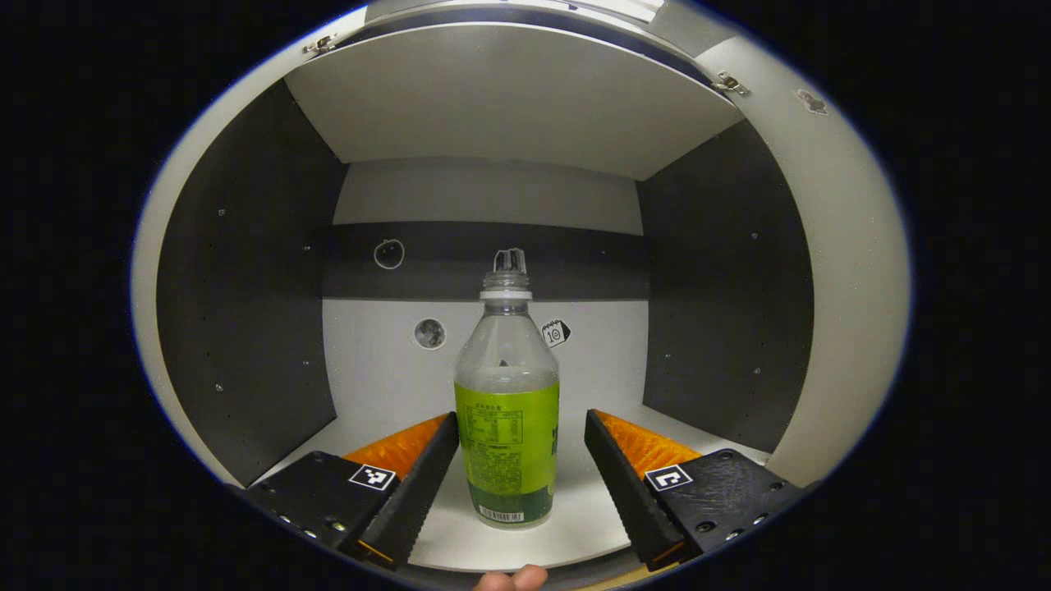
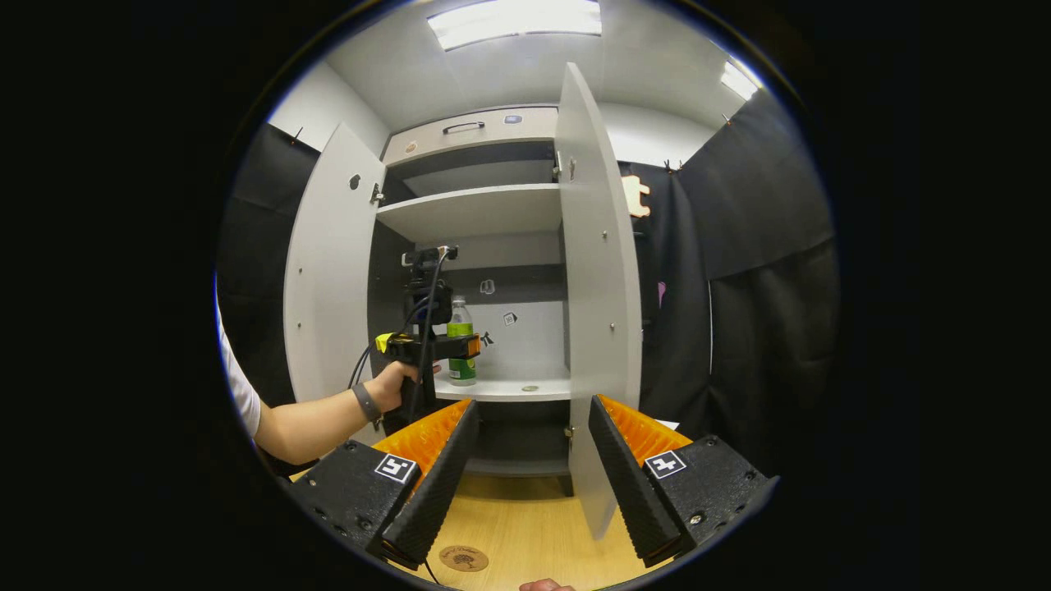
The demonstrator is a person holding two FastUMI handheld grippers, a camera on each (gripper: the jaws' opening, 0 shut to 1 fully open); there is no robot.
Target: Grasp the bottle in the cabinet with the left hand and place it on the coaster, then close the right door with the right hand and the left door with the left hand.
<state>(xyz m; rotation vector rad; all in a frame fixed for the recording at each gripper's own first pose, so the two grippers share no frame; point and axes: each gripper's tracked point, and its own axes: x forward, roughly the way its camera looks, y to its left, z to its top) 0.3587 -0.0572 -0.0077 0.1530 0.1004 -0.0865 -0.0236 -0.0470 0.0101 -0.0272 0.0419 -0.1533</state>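
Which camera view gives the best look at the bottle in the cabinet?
The left gripper view: the bottle stands upright, close and centred between the open left gripper fingers. In the right gripper view it is small and distant on the shelf, partly hidden by the left gripper.

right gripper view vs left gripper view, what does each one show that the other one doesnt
Right gripper view alone: both cabinet doors, left door and right door, standing open, the coaster on the wooden table, and the hand holding the left gripper up to the shelf.

Left gripper view alone: the left gripper's open fingers either side of the bottle without touching it, and the liquid level above the green label.

Both: the bottle upright on the cabinet shelf, stickers on the back wall.
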